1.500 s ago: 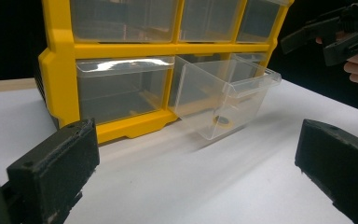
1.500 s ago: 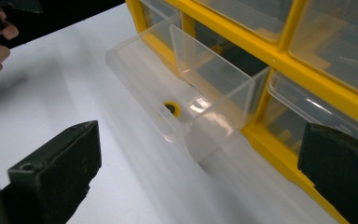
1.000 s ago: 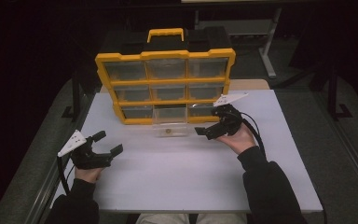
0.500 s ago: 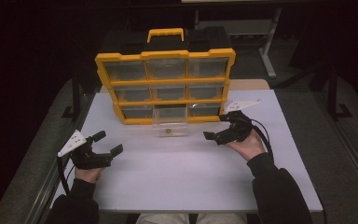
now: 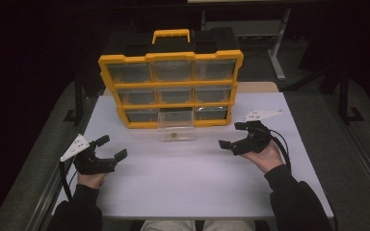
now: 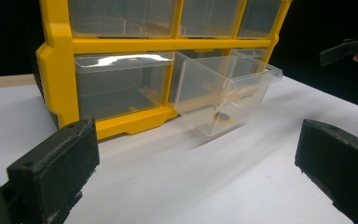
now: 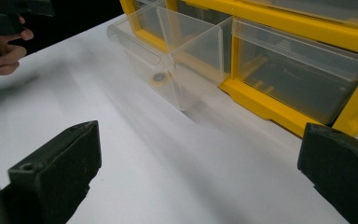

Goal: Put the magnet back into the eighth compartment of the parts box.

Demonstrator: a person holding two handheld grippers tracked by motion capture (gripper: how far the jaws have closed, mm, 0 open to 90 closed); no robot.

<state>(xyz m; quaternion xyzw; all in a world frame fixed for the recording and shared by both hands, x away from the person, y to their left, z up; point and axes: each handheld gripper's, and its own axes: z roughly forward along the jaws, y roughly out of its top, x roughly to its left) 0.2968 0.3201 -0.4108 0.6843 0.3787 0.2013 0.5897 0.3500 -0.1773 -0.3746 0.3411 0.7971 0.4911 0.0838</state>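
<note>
clear drawer pulled out of the middle slot of the bottom row of the yellow organizer, tilted forward with its front edge down on the white table. small yellow ring lying on the drawer floor, seen through the clear wall. other eight drawers shut flush in the frame, black case with a yellow handle standing behind. right gripper held to the right of the drawer, near but apart from it, jaws spread wide with nothing between them, grey plate on top, cable trailing over the hand. left gripper down at the near left of the table, well apart from the drawer, jaws likewise wide and empty, pointed toward the organizer. in both gripper views, drawer between the two black jaws, farther off.
</note>
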